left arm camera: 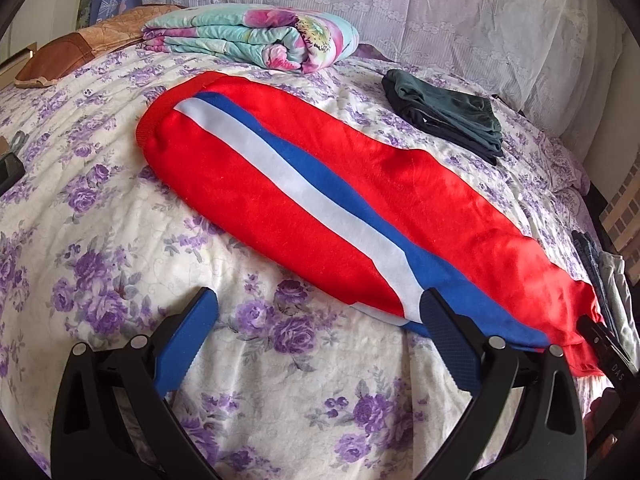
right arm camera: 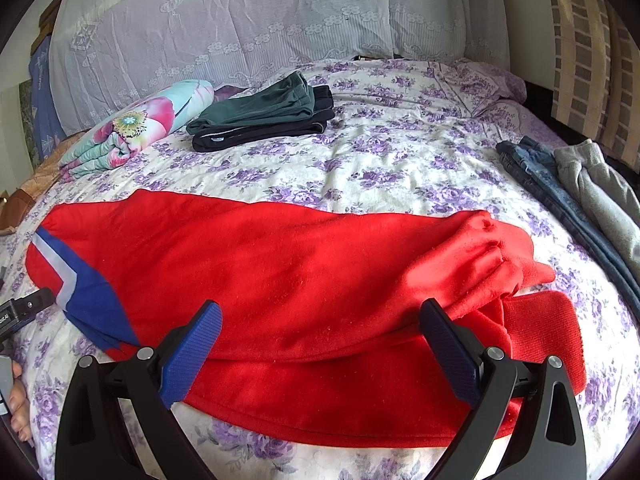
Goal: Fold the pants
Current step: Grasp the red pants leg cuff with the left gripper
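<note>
Red pants (left arm camera: 256,196) with a white and blue side stripe lie folded lengthwise on the floral bedspread (left arm camera: 100,240), cuffs at the far left, waist at the near right. In the right wrist view the pants (right arm camera: 280,264) fill the middle, the waistband bunched at the right. My left gripper (left arm camera: 320,316) is open and empty, its right finger (left arm camera: 444,328) over the blue stripe's edge. My right gripper (right arm camera: 320,328) is open and empty, low over the waist end. The right gripper's tip also shows in the left wrist view (left arm camera: 604,344).
A folded floral quilt (left arm camera: 260,36) and a stack of folded dark green and black pants (left arm camera: 444,116) lie behind the red pants. Jeans (right arm camera: 560,196) and grey pants (right arm camera: 604,196) lie at the right edge. A lace-covered headboard (right arm camera: 260,20) stands behind.
</note>
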Motion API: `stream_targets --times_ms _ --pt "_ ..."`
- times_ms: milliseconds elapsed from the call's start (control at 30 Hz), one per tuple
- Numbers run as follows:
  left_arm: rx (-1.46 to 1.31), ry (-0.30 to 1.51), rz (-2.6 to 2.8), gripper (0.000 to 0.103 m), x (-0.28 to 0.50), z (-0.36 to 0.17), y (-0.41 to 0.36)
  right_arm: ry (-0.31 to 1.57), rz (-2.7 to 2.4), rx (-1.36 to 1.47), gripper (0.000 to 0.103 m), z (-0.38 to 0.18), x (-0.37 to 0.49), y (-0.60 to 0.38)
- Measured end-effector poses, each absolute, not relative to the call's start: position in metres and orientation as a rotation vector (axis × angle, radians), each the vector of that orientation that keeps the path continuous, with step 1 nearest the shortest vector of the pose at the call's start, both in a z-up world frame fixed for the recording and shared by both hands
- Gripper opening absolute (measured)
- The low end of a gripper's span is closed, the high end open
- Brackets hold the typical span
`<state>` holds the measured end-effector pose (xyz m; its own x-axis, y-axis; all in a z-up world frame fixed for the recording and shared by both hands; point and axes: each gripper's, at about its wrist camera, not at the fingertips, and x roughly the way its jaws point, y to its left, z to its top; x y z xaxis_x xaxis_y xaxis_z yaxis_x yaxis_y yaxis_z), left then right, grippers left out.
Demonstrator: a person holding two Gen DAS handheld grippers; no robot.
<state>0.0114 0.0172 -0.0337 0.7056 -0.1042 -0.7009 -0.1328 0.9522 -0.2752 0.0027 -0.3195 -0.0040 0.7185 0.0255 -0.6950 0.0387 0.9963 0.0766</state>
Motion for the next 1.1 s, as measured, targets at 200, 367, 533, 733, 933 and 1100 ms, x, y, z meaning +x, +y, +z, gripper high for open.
stream_targets --times_ms 200,367,533,733,933,1100 --pt "-0.407 0.852 -0.23 0.098 0.0 -0.03 0.054 0.832 0.165 0.348 0.1 -0.005 -0.039 -0.38" --pt "-0.578 0.875 -0.289 0.098 -0.008 -0.022 0.092 0.893 0.234 0.626 0.1 -0.013 -0.07 -0.418" --pt "-0.778 0.855 -0.28 0.098 -0.005 -0.026 0.123 0.891 0.208 0.728 0.1 -0.022 -0.047 -0.427" --pt "-0.884 0.814 -0.206 0.098 0.016 -0.032 0.149 0.873 0.15 0.673 0.1 -0.029 0.021 -0.426" --pt "-0.909 0.8 -0.137 0.098 0.042 -0.036 0.155 0.851 0.154 0.623 0.089 -0.032 0.049 -0.42" --pt "-0.839 0.82 -0.072 0.098 0.076 -0.035 0.145 0.84 0.163 0.665 0.057 -0.04 0.042 -0.436"
